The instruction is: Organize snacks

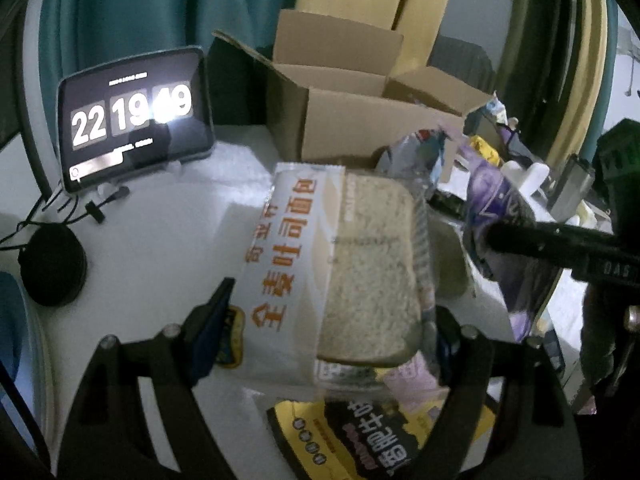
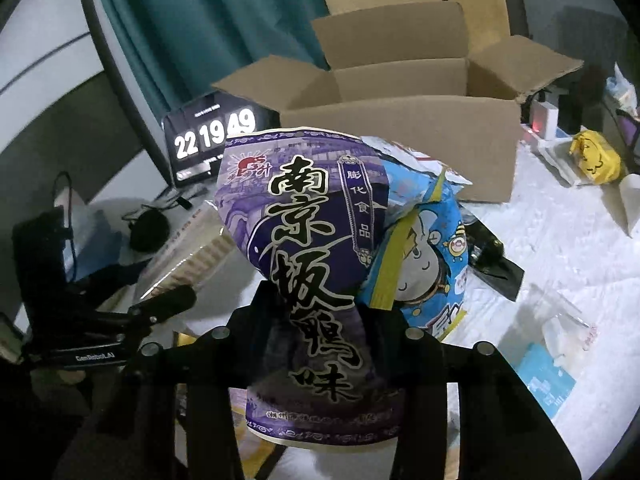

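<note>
My left gripper (image 1: 328, 320) is shut on a white packet of sliced toast bread (image 1: 340, 264) with orange lettering, held above the table. My right gripper (image 2: 320, 312) is shut on a purple snack bag (image 2: 308, 240) with large black characters, held upright. That bag also shows in the left wrist view (image 1: 504, 216), with the right gripper's black finger across it. A blue cartoon snack bag (image 2: 428, 264) lies just behind the purple one. An open cardboard box (image 2: 400, 120) stands beyond both; it shows in the left wrist view (image 1: 360, 120) too. A yellow and black snack bag (image 1: 360, 432) lies under my left gripper.
A tablet showing a clock (image 1: 132, 120) stands at the back left, with cables and a round black object (image 1: 52, 264) beside it. A yellow bag (image 2: 592, 156), a white charger (image 2: 544, 116) and clear plastic wrap (image 2: 560, 320) lie on the white table at right. Teal curtain behind.
</note>
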Demonstrator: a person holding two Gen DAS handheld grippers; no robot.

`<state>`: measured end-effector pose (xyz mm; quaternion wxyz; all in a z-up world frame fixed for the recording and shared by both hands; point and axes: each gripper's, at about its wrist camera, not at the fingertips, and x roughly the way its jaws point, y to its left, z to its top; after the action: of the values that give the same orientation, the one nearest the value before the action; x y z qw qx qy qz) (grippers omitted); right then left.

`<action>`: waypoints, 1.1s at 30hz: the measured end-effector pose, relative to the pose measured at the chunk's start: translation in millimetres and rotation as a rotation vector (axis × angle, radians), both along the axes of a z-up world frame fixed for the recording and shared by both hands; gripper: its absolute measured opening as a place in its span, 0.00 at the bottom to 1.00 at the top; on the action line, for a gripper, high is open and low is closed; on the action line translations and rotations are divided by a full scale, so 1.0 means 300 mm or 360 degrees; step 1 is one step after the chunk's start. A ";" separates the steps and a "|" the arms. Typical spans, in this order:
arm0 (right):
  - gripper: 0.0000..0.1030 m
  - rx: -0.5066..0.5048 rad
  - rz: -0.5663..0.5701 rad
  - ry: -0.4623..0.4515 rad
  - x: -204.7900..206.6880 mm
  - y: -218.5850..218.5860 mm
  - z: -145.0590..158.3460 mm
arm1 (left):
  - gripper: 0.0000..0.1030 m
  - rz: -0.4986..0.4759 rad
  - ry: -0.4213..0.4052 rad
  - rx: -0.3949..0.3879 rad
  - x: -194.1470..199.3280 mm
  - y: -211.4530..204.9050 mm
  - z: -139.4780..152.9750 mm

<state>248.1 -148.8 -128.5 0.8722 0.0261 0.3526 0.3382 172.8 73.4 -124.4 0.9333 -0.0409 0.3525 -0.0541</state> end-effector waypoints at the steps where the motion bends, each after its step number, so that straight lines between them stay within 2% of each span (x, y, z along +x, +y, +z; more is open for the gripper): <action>1: 0.52 0.0004 0.0007 0.0011 0.006 -0.001 0.000 | 0.80 -0.0002 0.0002 0.0002 0.002 -0.002 -0.001; 4: 0.73 -0.0047 -0.0005 0.0019 0.010 0.005 -0.023 | 0.80 -0.0001 0.0025 0.0003 0.004 -0.011 -0.019; 15: 0.74 -0.0162 0.0020 0.0112 -0.014 0.075 -0.110 | 0.80 0.0016 0.0062 -0.0008 -0.020 -0.003 -0.065; 20: 0.82 -0.0247 0.0072 0.0075 -0.058 0.116 -0.125 | 0.80 0.0031 0.0076 -0.0012 -0.027 0.023 -0.085; 24: 0.82 -0.0213 0.0066 -0.0051 -0.105 0.138 -0.086 | 0.80 0.0053 0.0071 -0.0027 -0.039 0.052 -0.088; 27: 0.82 -0.0194 0.0141 -0.0066 -0.127 0.155 -0.073 | 0.80 0.0062 0.0067 -0.0028 -0.049 0.065 -0.091; 30: 0.82 -0.0244 0.0089 -0.0132 -0.141 0.176 -0.070 | 0.80 0.0073 0.0067 -0.0037 -0.058 0.084 -0.096; 33: 0.82 -0.0199 0.0100 -0.0157 -0.154 0.170 -0.046 | 0.80 0.0081 0.0066 -0.0043 -0.063 0.103 -0.101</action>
<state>201.9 -97.7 -142.4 0.8773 -0.0562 0.3303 0.3435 153.9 104.4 -154.7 0.9263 -0.0634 0.3698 -0.0343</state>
